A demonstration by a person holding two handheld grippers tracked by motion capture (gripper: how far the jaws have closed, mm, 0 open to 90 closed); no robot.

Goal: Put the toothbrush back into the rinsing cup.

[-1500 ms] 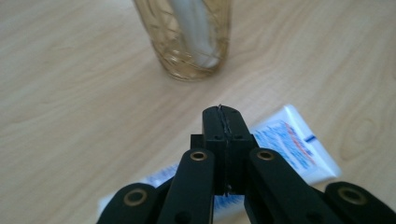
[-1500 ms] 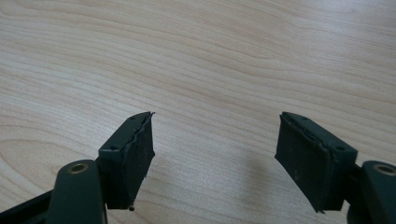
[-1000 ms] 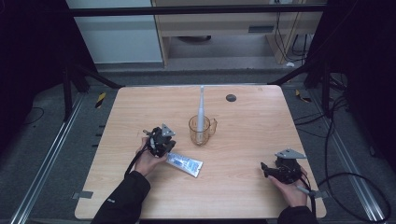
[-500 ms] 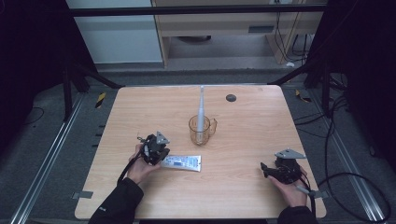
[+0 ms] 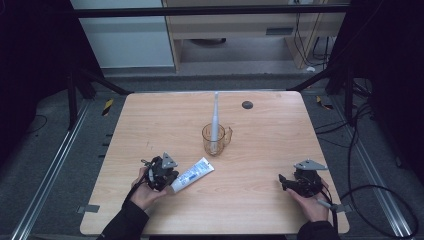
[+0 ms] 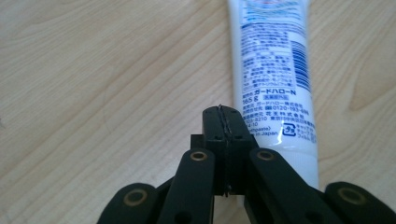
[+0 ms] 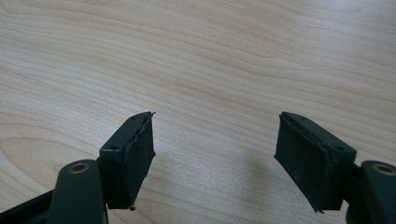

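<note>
— Where the table's near edge meets the sleeves, what sits closest?

— Two hands, each with a gripper. The left gripper (image 5: 161,173) is at the near left of the wooden table (image 5: 270,135); in the left gripper view its jaws are pressed flat together with nothing between them (image 6: 223,135).

— And the white thing beside it?

— A toothpaste tube (image 5: 192,174), lying flat, slanting from the gripper up toward the far right. In the left gripper view the tube (image 6: 275,70) runs just right of the closed jaws, printed side up; whether it touches them I cannot tell.

— The other hand?

— The right gripper (image 5: 301,181) is at the near right, well apart from the tube. Its own view shows the jaws spread wide over bare wood, holding nothing (image 7: 215,140).

— Farther out?

— Near the table's middle stands a clear glass mug (image 5: 216,140), upright, handle to the right, with a white toothbrush (image 5: 215,112) standing in it and leaning toward the far side.

— Beyond that?

— A small dark round disc (image 5: 247,105) near the far edge, right of centre.
</note>
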